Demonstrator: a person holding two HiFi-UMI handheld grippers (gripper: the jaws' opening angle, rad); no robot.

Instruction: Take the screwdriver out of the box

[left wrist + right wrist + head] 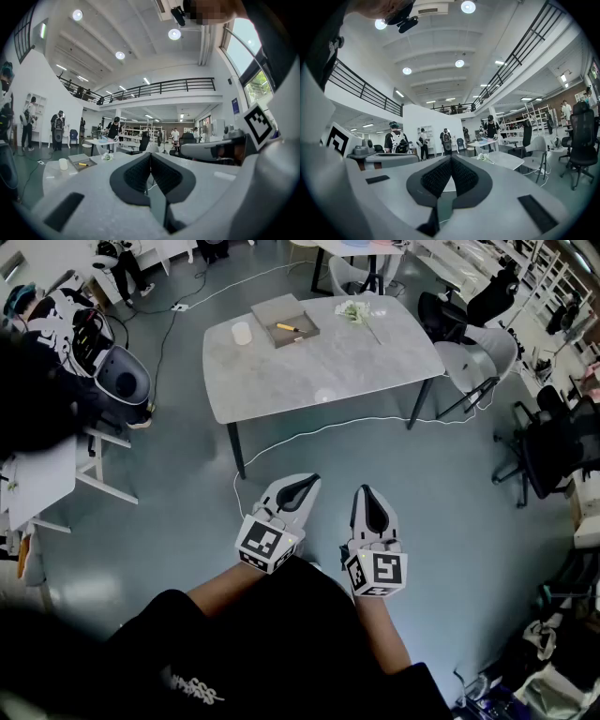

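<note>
A yellow-handled screwdriver (288,328) lies in a flat grey box (284,320) at the far side of the grey table (319,362). Box (80,161) and screwdriver (83,164) also show small at the left of the left gripper view. Both grippers hover level over the floor, well short of the table. My left gripper (307,482) is shut with nothing in it, its tips meeting (150,154). My right gripper (367,491) is shut and empty too, its jaws closed to a point (450,158).
A white cup (242,333) stands left of the box, and a sprig of white flowers (356,312) lies to its right. A white cable (309,432) runs across the floor under the table. Chairs (473,357) stand at the right, a white desk (47,474) at the left.
</note>
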